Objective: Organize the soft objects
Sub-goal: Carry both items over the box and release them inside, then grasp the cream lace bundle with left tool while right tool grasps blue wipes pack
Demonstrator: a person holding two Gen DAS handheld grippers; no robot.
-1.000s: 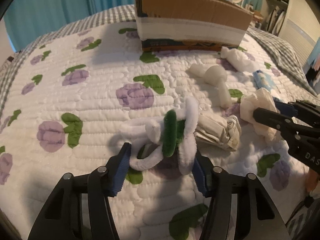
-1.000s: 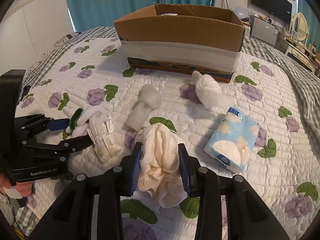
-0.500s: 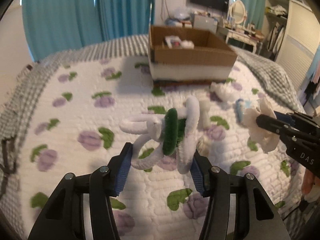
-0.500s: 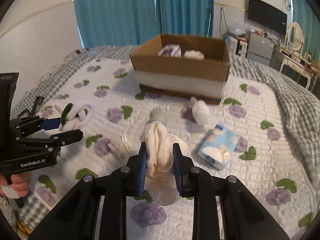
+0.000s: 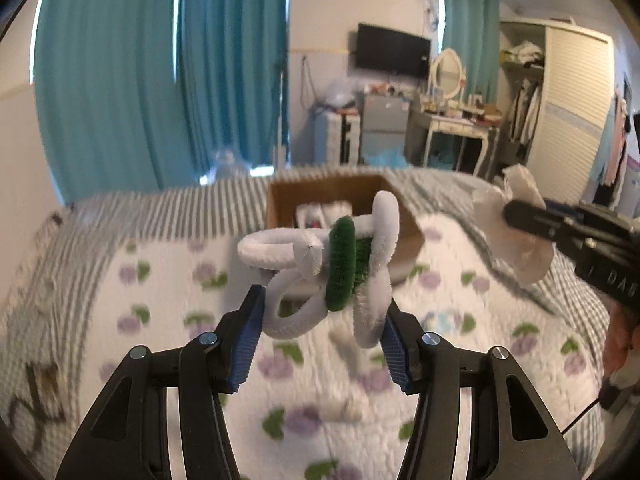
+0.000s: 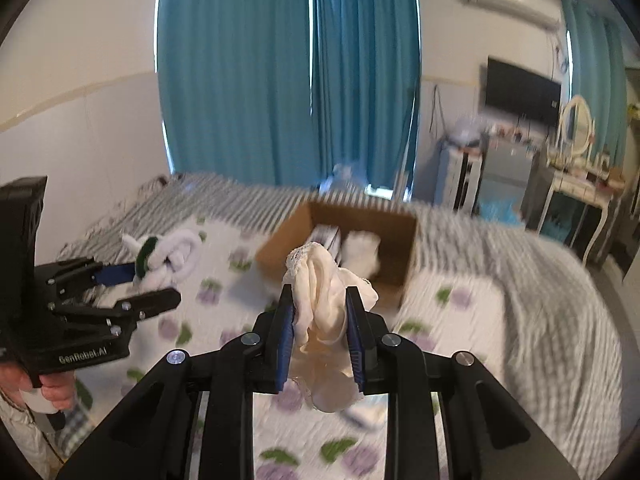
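My left gripper (image 5: 322, 314) is shut on a white and green fuzzy knotted rope toy (image 5: 340, 268) and holds it high above the bed; it also shows in the right wrist view (image 6: 164, 258). My right gripper (image 6: 320, 312) is shut on a cream lace-trimmed cloth (image 6: 324, 304), also lifted; that cloth shows at the right of the left wrist view (image 5: 516, 236). An open cardboard box (image 6: 404, 272) with white soft items inside stands on the bed ahead of both grippers; in the left wrist view the box (image 5: 280, 208) is partly hidden by the toy.
The bed has a white quilt (image 6: 460, 320) with purple and green flowers and a grey checked blanket (image 6: 540, 264). Small soft items (image 5: 344, 408) lie blurred on the quilt below. Teal curtains (image 6: 280, 80), a TV (image 6: 520, 94) and a dressing table (image 6: 576, 184) stand beyond.
Both grippers have risen well above the bed with their loads. The view now looks down into the box from higher up, and the scene is motion-blurred.
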